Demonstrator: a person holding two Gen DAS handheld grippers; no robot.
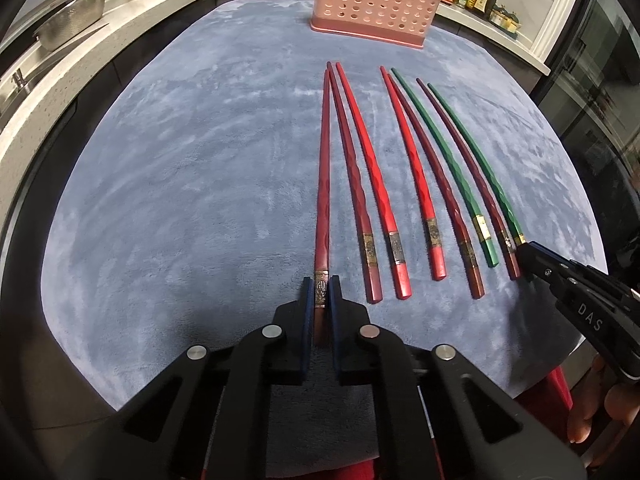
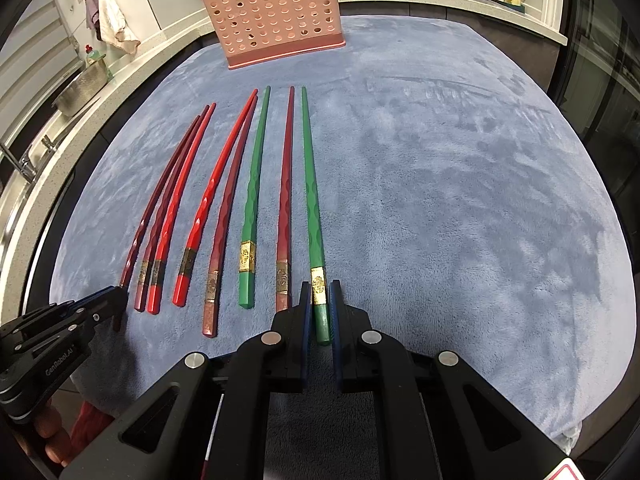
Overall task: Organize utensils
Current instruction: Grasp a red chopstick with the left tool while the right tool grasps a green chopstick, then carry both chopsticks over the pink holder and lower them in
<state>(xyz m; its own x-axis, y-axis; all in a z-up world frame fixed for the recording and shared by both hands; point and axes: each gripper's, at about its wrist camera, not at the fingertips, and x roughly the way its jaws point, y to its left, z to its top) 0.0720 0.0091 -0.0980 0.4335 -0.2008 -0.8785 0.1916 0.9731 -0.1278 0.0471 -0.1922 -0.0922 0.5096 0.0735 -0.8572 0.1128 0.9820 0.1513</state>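
**grip_nerd:** So, starting at your jaws: the left gripper (image 1: 319, 286) is closed down onto the butt end of the dark red chopstick (image 1: 322, 184), pads pinching it right at the gold band. The right gripper (image 2: 319, 292) is clamped the same way on the outermost green chopstick (image 2: 311, 184). Both sticks lie flat on the blue cloth (image 2: 460, 208) covering the desk, tips aimed at the pink holder (image 2: 276, 16) at the far edge.

**umi_dave:** Any tips for the lift itself?

**grip_nerd:** You're holding each one at the very end, so I'd guess the long tip will droop or swing. Raise slowly and keep the squeeze firm. The left stick's tip sits just beside its neighbours (image 1: 352, 160), so come straight up to avoid dragging them. The six others between your two picks are close-packed, so don't sweep sideways.

**umi_dave:** And the hands?

**grip_nerd:** Both grippers pitch steeply downward toward the cloth, roughly parallel, one at each end of the row. You'll need to level out, then tilt tip-down over the holder.
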